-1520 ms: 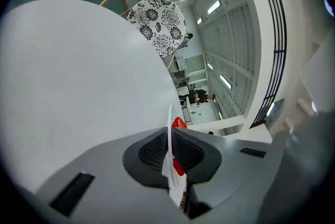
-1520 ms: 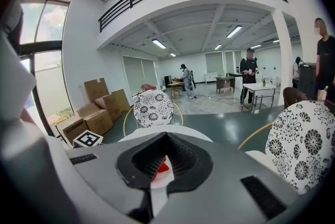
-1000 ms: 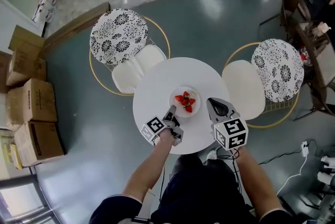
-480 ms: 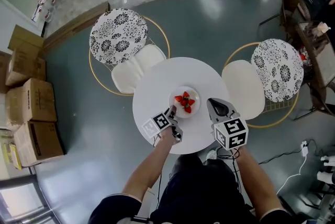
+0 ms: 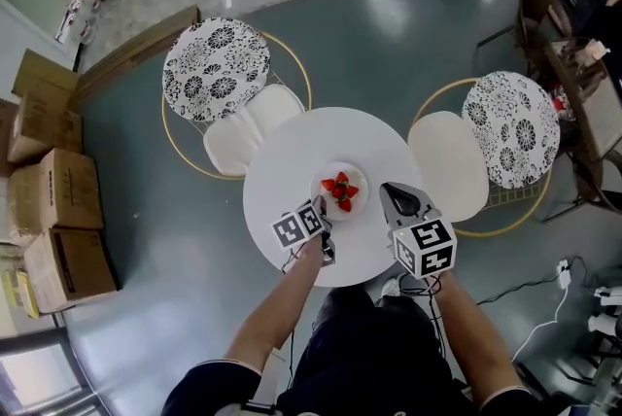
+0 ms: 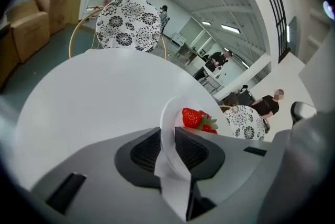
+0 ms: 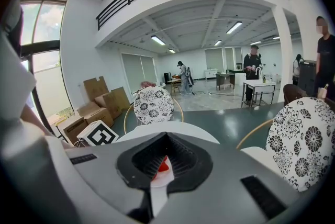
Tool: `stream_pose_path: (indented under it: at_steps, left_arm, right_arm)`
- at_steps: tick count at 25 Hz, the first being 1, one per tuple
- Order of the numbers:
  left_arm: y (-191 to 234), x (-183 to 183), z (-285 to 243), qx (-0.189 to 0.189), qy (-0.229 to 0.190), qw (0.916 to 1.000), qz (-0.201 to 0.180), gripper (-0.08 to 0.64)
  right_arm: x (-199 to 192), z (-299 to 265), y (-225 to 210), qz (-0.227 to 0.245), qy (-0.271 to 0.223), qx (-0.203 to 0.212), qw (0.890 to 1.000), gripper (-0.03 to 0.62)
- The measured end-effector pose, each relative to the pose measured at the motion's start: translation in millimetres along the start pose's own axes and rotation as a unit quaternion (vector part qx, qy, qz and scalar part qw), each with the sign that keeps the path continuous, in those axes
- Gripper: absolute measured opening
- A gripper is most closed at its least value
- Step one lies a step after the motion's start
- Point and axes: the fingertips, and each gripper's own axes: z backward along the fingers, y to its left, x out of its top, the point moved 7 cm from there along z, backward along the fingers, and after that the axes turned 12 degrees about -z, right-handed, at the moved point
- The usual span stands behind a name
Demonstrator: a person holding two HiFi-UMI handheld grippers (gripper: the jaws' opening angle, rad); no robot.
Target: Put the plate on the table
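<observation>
Plate [image 5: 356, 179]: white, carrying strawberries [image 5: 338, 190], over the middle of the round white tabletop [image 5: 292, 156]. It sits directly ahead of your left tongs [image 5: 319, 207], and its near rim runs in between the two jaws. From your right tongs [image 5: 387, 188] it is just beside the tips, toward your left, with a small gap; no contact is visible.

Left tongs: clamped on the plate rim. In the left gripper view the thin white edge [image 6: 167, 131] passes between the two dark ribbed pads, and both pads press against it. The strawberries [image 6: 198, 118] show just past the jaw tips, on the far side of the rim. The plate edge looks tilted in that view. You cannot tell from either view whether the plate's underside rests on the tabletop or sits slightly above it.

Right tongs: jaws brought together at the tips, gripping nothing. In the right gripper view a bit of the plate and one red strawberry [image 7: 163, 164] show only through the hollow between the pads, beyond the jaws. These tongs hang over the near right part of the tabletop. Their marker cube [image 5: 425, 247] lies back toward you, at the tabletop's edge.

Left marker cube [image 5: 298, 229]: behind the left jaws, over the near edge of the tabletop.
</observation>
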Motion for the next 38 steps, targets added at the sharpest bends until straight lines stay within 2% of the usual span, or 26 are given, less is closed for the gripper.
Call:
stream_pose_path:
  at_steps: [7,13,20,24,26,29,31,34,38]
  left_arm:
    - [-7.0,2.1,-1.7,0.036,0.025,0.9978,-0.05,0.083]
    - [-10.5,4.4,-2.8,0.06,0.055,0.9925,-0.092,0.1]
    - [-8.6,15.3,13.5,0.075,0.017,0.9908,-0.111,0.1]
    - [-13.0,26.2,34.6,0.053,-0.022,0.9872,-0.148,0.098]
    - [-22.2,33.9,47.4,0.027,-0.048,0.979,-0.196,0.098]
    - [-41.9,45.6,71.2,0.005,-0.091,0.9575,-0.274,0.097]
    - [-55.1,52.3,87.7,-0.003,-0.119,0.9462,-0.301,0.094]
    - [-76.6,61.7,112.1,-0.01,-0.158,0.9287,-0.335,0.036]
    - [-111.9,71.9,142.4,-0.016,-0.212,0.8986,-0.384,0.006]
  right_arm:
    - [-0.5,4.4,1.4,-0.002,-0.002,-0.001,1.0,0.005]
    - [0.1,7.9,4.1,-0.002,-0.006,-0.002,1.0,0.005]
    - [3.2,8.0,6.1,-0.003,-0.013,0.003,1.0,0.005]
    - [7.8,5.3,9.5,0.001,-0.023,0.006,1.0,0.005]
    - [12.1,4.1,12.9,0.008,-0.028,0.01,1.0,0.005]
    - [19.4,4.8,19.2,0.018,-0.041,0.018,0.999,0.005]
    - [25.1,5.8,23.3,0.021,-0.051,0.028,0.998,0.005]
    - [35.5,9.3,31.1,0.025,-0.061,0.047,0.997,0.005]
    - [58.8,19.6,46.9,0.039,-0.08,0.094,0.992,0.005]
